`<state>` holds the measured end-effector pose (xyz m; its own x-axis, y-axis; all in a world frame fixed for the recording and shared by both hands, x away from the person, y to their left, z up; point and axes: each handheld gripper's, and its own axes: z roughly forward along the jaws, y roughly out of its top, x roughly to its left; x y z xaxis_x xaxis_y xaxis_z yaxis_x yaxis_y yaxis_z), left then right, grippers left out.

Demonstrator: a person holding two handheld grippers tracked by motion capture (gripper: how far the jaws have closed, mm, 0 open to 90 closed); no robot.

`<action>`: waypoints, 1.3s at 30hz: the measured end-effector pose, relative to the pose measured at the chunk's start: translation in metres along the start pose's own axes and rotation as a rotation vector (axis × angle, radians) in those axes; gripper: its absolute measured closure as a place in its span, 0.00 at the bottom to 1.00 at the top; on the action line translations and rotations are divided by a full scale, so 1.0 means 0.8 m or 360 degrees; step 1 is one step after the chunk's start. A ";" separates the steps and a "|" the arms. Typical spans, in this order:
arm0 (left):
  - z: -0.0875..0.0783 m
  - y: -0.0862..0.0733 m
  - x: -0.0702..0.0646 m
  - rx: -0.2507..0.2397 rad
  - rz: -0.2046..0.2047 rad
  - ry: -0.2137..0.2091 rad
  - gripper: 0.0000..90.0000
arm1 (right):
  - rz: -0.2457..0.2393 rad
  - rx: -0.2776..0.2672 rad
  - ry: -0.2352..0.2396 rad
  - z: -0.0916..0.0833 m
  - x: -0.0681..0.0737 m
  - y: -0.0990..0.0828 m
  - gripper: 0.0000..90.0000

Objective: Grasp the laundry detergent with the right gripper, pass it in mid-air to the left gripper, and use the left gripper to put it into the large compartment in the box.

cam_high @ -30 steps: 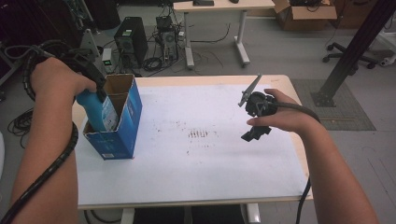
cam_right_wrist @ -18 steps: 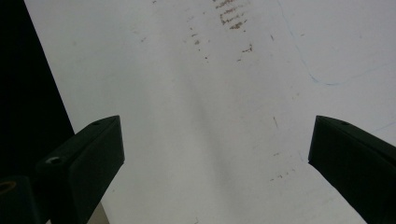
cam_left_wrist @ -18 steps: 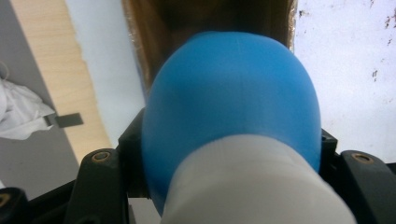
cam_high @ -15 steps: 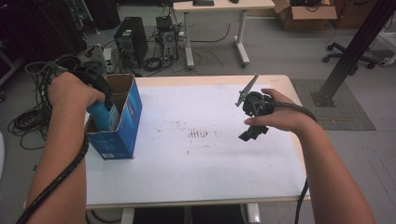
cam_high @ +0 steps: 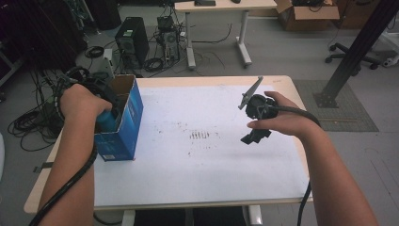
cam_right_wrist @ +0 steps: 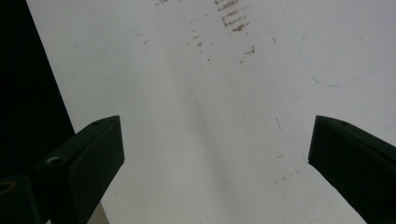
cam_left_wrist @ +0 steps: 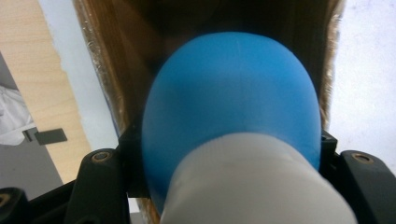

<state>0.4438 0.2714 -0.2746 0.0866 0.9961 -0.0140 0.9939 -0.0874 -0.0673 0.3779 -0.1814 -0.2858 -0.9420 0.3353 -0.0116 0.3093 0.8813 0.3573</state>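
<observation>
- I had the left tool [cam_high: 109, 118] pinching a blue and white bottle [cam_left_wrist: 233, 126], its jaws pressed against the bottle's sides, as the left gripper view showed.
- The bottle hung straight ahead of that tool, blue end leading, inside the mouth of the open blue box [cam_high: 123, 123], with brown cardboard walls on both sides of it.
- From the high view the box stood upright near the left edge of the counter [cam_high: 197, 174], and my left hand [cam_high: 81, 100] sat right over its opening.
- I judged the step in hand as lowering the bottle into the box; I couldn't see the bottom of the box, so I couldn't tell whether the bottle was resting on anything yet.
- The right tool [cam_high: 253, 136] was spread wide and pinched nothing; only bare, scuffed counter lay between and beyond its jaws.
- It hung well apart from the box, above the middle-right of the counter, in my right hand [cam_high: 277, 117].
- Next, I reckoned, the left tool had to go down until the bottle seated, keeping clear of the cardboard walls, then spread its jaws and come straight up.
- The box looked light, so a snag on the way out could tip it; the right tool was free to steady it.
</observation>
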 end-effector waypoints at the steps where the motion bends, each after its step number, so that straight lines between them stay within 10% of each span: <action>1: 0.003 0.000 0.001 0.0001 -0.0002 -0.0006 0.43 | 0.0000 0.0000 0.0001 0.000 0.000 0.000 0.04; 39: 0.037 0.002 0.003 0.0035 0.0001 0.0004 0.42 | 0.0008 -0.0038 0.0016 0.007 0.000 -0.007 0.04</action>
<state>0.4436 0.2731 -0.3042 0.0876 0.9961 -0.0114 0.9921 -0.0883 -0.0893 0.3768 -0.1842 -0.2928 -0.9418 0.3360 -0.0005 0.3108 0.8715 0.3793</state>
